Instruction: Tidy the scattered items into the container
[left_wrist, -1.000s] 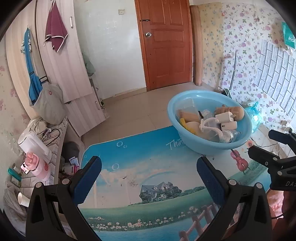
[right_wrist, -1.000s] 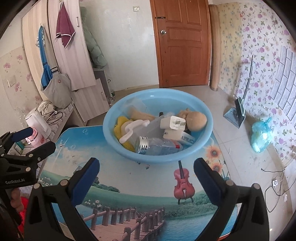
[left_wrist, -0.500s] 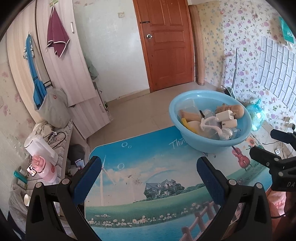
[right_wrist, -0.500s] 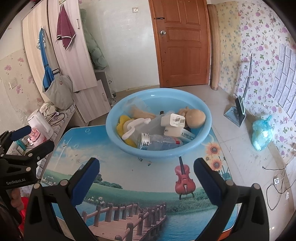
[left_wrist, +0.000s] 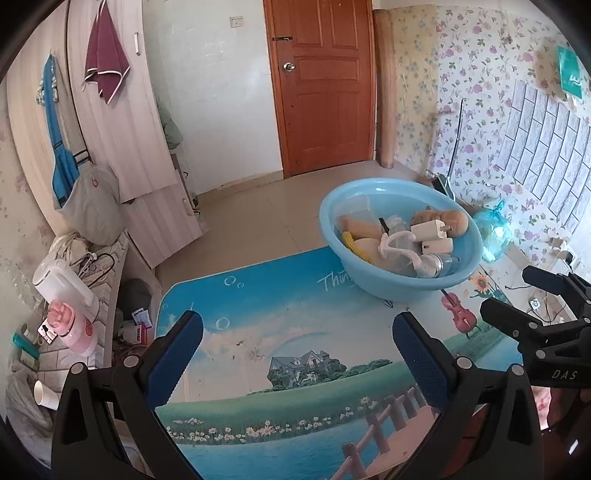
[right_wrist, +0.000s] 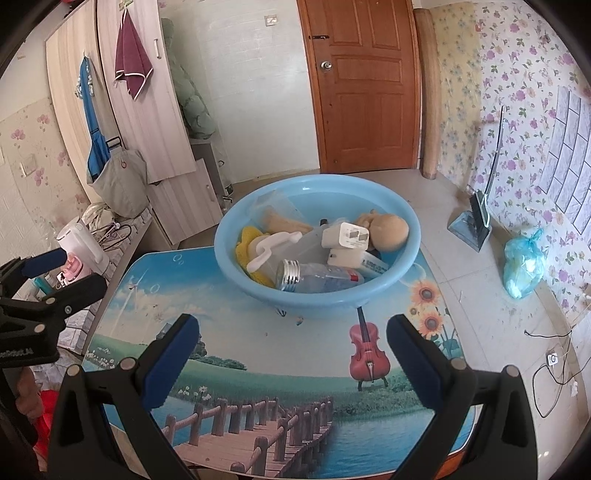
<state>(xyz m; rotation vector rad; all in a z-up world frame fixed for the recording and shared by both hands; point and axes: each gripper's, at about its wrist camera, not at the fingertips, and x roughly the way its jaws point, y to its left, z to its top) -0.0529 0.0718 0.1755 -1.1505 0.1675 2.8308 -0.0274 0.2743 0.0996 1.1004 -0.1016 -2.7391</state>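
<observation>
Your left gripper (left_wrist: 297, 349) hangs spread wide and empty over the near-left part of the picture-printed table (left_wrist: 258, 332), blue pads (left_wrist: 177, 354) well apart with nothing between them. Over the last second your view from this side has drawn back and up: more of the tabletop shows now, and the blue basin (left_wrist: 391, 284) sits farther off toward the far right corner.

Moving right, the basin holds everything you set out to tidy: a yellow cloth (right_wrist: 245, 240), a white-handled clear jug (right_wrist: 280, 247), a clear bottle with a silver neck (right_wrist: 314, 278) lying on its side, a white plug adapter (right_wrist: 345, 236) and a doll's head (right_wrist: 391, 230), heaped together and touching. No loose item shows on the table around it, only small specks and the printed violin (right_wrist: 369, 354).

Farther right, your right gripper (right_wrist: 291, 360) is likewise spread open and carries nothing, pulled back from the basin's near rim compared with a second ago.

Both tools retreating empty-handed from a full basin suggests the tidying is finished, or very nearly so. Anything beyond the table's edges lies outside what these views can settle, so check there before calling it done.
</observation>
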